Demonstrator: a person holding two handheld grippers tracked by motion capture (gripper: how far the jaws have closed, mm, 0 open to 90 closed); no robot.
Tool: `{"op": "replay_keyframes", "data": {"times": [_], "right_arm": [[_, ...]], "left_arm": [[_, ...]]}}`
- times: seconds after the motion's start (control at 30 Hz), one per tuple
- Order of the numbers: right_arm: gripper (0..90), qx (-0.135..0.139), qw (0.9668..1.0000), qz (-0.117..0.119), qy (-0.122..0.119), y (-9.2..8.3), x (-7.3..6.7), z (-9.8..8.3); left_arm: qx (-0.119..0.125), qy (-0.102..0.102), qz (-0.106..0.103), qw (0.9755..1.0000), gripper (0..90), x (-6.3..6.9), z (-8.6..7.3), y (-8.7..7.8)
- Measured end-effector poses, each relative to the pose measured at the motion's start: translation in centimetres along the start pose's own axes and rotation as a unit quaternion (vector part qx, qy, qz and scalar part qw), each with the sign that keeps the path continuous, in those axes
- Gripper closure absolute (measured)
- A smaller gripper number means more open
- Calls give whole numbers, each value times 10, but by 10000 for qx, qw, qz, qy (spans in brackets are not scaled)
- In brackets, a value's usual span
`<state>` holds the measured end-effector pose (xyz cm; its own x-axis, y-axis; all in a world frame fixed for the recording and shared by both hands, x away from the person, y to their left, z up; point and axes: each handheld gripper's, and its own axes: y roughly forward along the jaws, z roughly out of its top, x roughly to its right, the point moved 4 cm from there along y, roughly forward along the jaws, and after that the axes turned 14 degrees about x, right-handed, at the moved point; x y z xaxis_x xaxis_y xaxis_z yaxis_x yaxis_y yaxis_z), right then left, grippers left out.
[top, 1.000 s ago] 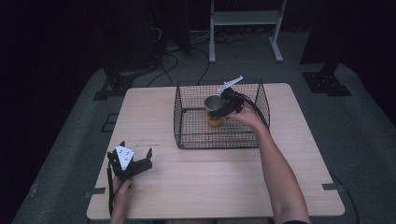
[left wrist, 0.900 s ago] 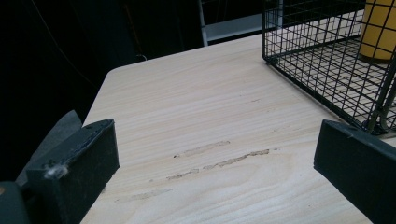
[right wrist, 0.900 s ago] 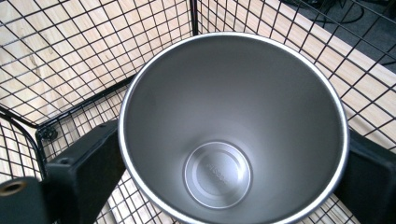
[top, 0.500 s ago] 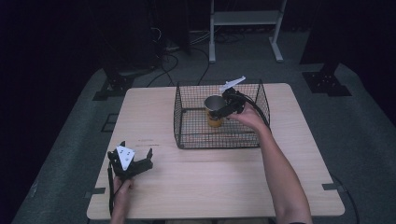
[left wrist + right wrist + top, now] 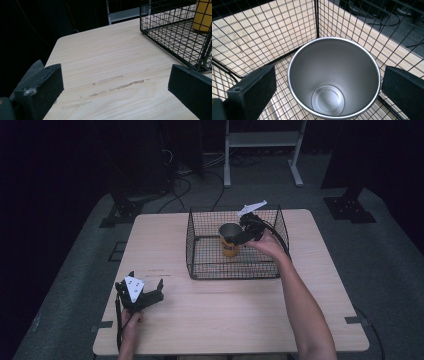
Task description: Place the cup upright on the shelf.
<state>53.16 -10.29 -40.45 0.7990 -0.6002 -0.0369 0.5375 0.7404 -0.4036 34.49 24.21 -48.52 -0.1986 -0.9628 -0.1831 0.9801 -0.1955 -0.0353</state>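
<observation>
Two hand-held grippers were in play, and only one was at work. The right hand-held gripper [image 5: 245, 234] hung over the wire basket [image 5: 200, 265] on the worktop [image 5: 240, 320], its jaws having just been opening; they stood wide on either side of the cup [image 5: 334, 77], with clear gaps between the pads and the steel rim. The cup, yellow outside and bare metal within, stood upright on the basket floor near the far corner, empty. Judging from that spread, the cup had been set down there and let go, the wide stance giving room to lift away without catching the rim or tipping it. The left hand-held gripper [image 5: 137, 292] rested low over the near left part of the worktop, well apart from the basket, jaws wide with nothing between them, probably parked there to keep out of the working arm's way.
</observation>
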Motion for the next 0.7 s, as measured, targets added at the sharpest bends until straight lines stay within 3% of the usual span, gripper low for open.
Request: {"op": "replay_keyframes", "data": {"times": [0.7], "right_arm": [[0, 490, 9986, 129, 122, -31, -3, 21]], "left_arm": [[-28, 22, 43, 10000, 0, 0, 0, 0]]}}
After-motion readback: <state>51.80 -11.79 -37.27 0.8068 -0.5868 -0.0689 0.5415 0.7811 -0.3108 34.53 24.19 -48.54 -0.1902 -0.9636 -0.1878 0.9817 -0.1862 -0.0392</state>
